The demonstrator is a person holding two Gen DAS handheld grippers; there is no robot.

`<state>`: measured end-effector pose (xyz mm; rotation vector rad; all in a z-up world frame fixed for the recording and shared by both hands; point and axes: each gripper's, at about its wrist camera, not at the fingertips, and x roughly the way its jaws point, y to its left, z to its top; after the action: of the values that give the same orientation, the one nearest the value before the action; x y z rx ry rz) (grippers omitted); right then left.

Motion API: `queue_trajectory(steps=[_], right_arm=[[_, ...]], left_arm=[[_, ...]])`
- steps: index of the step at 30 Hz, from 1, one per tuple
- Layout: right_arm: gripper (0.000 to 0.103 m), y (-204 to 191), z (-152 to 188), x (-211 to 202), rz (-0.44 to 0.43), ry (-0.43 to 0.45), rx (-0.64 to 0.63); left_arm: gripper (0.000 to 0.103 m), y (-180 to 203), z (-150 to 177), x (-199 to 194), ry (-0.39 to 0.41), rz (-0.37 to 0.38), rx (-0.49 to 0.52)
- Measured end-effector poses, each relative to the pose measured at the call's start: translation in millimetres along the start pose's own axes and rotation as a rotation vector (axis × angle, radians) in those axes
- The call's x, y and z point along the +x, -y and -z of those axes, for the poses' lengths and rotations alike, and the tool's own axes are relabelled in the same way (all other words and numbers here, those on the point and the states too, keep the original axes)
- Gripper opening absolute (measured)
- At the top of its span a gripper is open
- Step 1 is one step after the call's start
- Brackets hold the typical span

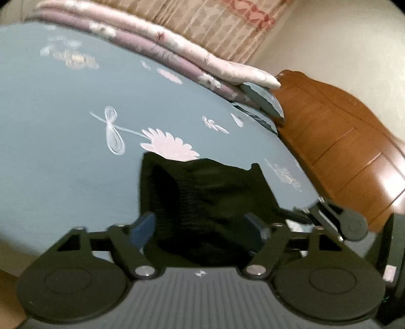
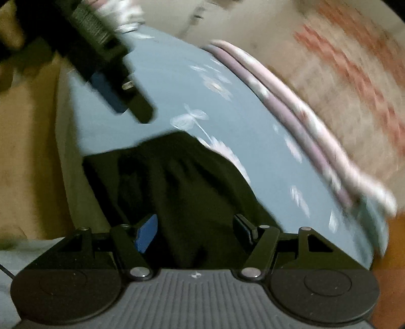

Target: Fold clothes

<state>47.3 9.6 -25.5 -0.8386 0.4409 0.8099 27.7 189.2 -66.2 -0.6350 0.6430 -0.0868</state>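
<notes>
Headboard (image 1: 341, 141) only in left view; black garment (image 2: 182, 182) in both.

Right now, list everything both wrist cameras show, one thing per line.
Black knitted garment: one, black, lying on the bed between the fingers of both grippers.
Blue bedsheet with white flower print: one, blue-grey, covering the bed.
Folded pink and purple quilts: a stack, count unclear, along the bed's far edge.
Brown wooden headboard: one, orange-brown, right of the bed.
Beige patterned curtain: one, beige with red trim, behind the quilts.
Left gripper: one, black with blue pads, jaws apart around the garment.
Right gripper: one, black with blue pads, jaws apart around the garment.
</notes>
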Motion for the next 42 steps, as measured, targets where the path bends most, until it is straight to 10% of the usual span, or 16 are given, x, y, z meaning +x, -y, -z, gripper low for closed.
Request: queue_trajectory(steps=[12, 15, 17, 24, 34, 42], right_arm=[[0.074, 108, 104, -16, -0.125, -0.022, 0.69], [0.075, 114, 117, -16, -0.125, 0.001, 0.76], [0.075, 115, 124, -15, -0.126, 0.011, 0.8], [0.075, 121, 147, -19, -0.098, -0.028, 0.85], [0.075, 147, 174, -18, -0.19, 0.056, 1.002], [0.077, 123, 171, 24, -0.248, -0.013, 0.971]], left_arm=[[0.06, 1, 13, 49, -0.081, -0.054, -0.157], [0.06, 3, 11, 57, -0.088, -0.106, -0.151], [0.039, 10, 11, 60, -0.077, -0.147, -0.098], [0.039, 15, 14, 64, -0.095, -0.272, 0.044], [0.061, 70, -16, 15, 0.024, -0.121, 0.151], [0.07, 111, -32, 125, -0.057, -0.027, 0.344]])
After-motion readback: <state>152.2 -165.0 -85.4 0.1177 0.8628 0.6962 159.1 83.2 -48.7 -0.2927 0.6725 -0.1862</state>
